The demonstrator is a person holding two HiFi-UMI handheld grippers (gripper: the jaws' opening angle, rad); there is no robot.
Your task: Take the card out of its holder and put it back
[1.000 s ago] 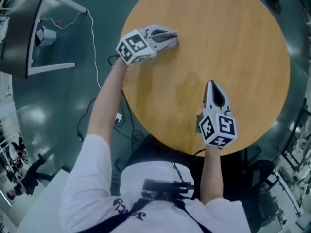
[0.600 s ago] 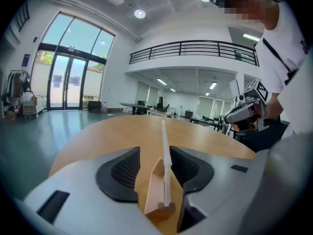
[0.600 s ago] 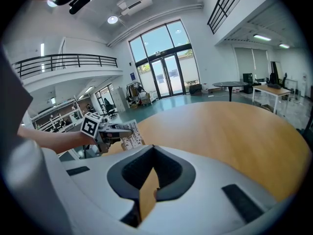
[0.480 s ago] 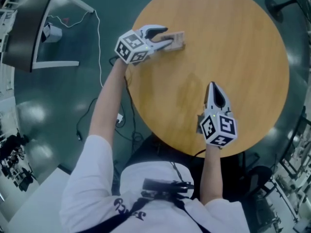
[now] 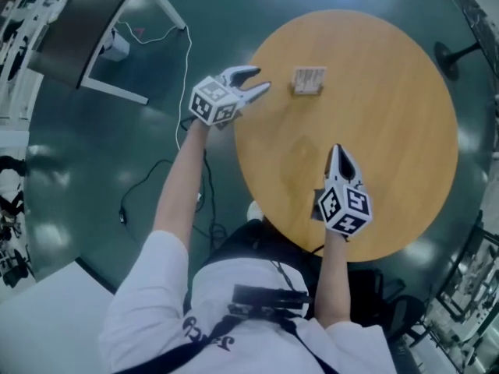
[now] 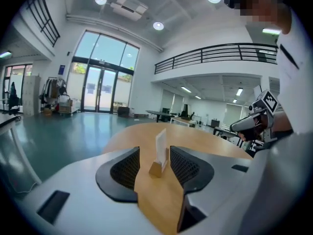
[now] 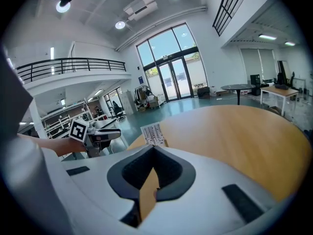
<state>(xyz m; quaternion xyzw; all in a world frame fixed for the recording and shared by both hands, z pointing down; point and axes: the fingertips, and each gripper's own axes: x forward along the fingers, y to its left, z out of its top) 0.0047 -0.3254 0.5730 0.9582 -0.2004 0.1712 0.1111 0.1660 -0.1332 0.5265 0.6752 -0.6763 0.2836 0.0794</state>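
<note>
A white printed card stands upright in a small wooden holder on the round wooden table. My left gripper hovers at the table's left edge, a short way left of the holder. Its jaws have just been opening and stand open with nothing between them. In the left gripper view the card and holder stand beyond the jaws, untouched. My right gripper is shut and empty over the near part of the table. From it the card is seen ahead.
A dark desk stands at the upper left, with cables trailing over the green floor. A chair base lies beyond the table's right side. The table top bears only the holder.
My left gripper opened, let go of the card in its holder and drew back left to the table edge. The right gripper shifted only slightly.
</note>
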